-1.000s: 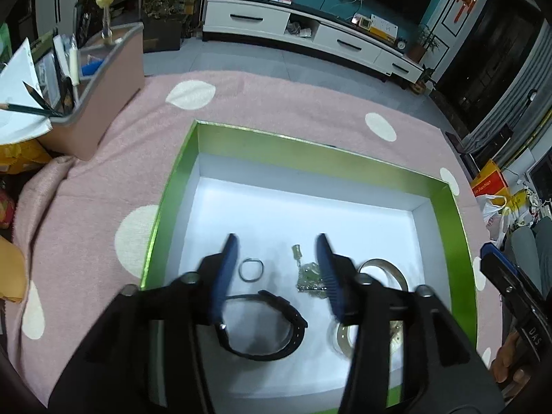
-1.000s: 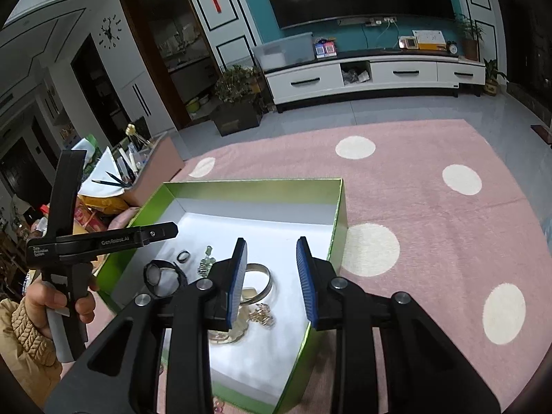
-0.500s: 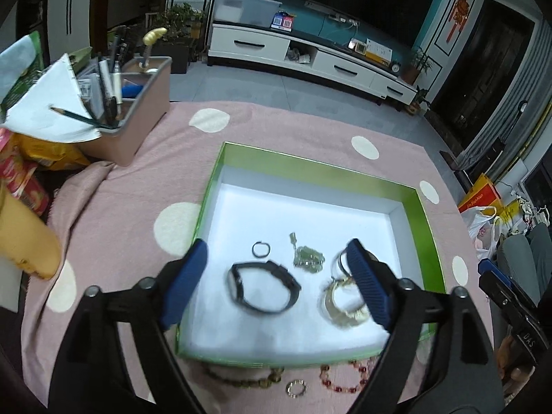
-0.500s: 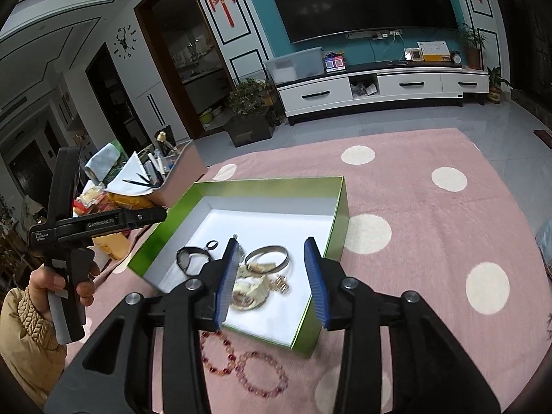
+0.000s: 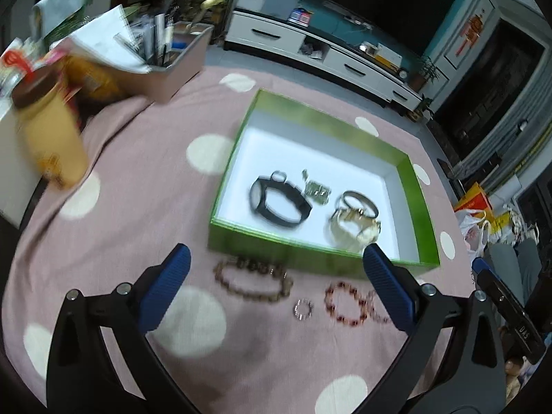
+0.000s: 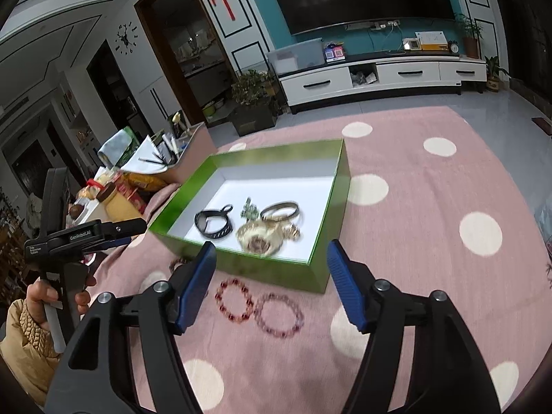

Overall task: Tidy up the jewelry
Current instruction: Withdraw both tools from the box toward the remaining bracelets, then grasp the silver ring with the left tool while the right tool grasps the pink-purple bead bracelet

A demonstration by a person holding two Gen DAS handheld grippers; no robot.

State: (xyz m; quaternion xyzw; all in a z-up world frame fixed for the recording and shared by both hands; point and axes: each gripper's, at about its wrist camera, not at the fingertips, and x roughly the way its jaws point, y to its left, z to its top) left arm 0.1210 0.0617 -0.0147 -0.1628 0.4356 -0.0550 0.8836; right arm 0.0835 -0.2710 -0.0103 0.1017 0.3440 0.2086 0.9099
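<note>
While both tools hang above the pink dotted cloth (image 5: 145,186), each stands wide apart and holds nothing: the left tool (image 5: 276,293) and the right tool (image 6: 270,281) both face the green box (image 5: 419,207). Inside the box, on its white floor, lie a black band (image 5: 279,203), a small ring (image 5: 278,176) touching it, a greenish pendant (image 5: 315,188) and, toward the right wall, a bangle (image 5: 358,201) over a gold watch (image 5: 355,229). Outside the box, just beside its near wall on the cloth, lie a brown bead bracelet (image 5: 253,279), a small sparkly ring (image 5: 303,309), a red bead bracelet (image 5: 343,302) and a paler bead bracelet (image 6: 280,315) touching it. Well to the left stand a yellow jar (image 5: 51,134) and a pink bin (image 5: 176,65) of pens and papers. Motion blur softens the left view.
</note>
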